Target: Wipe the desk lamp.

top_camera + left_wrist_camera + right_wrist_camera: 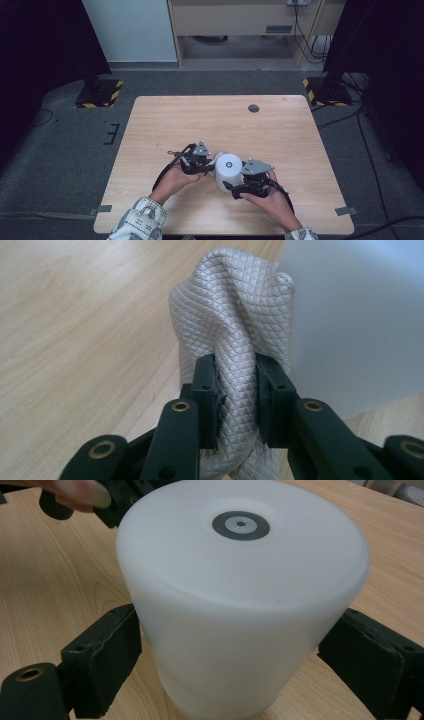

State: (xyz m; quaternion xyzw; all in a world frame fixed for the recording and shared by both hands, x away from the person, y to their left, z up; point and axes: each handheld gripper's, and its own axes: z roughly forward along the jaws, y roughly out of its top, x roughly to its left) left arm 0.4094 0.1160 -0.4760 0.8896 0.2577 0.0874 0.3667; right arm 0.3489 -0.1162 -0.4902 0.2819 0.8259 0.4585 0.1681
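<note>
**White cylinder upright, cloth pinched beside it**

On the desk (280, 125), near centre, the white cylinder (229, 171) stands with its long axis vertical, ringed top up. The right hand-held gripper (235, 665) clamps its sides. The left hand-held gripper (237, 397) is closed on a quilted cloth (232, 315), whose weave shows in the left gripper view.

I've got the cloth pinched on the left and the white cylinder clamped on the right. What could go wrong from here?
1. The left gripper holds only a bunched fold of the quilted cloth; a hard wipe may pull it free.
2. The white cylinder is smooth, and the right gripper clamps it low, so a push near its top could tilt it or let it slip.
3. Both grippers crowd the cylinder on the table, so they may collide.
</note>
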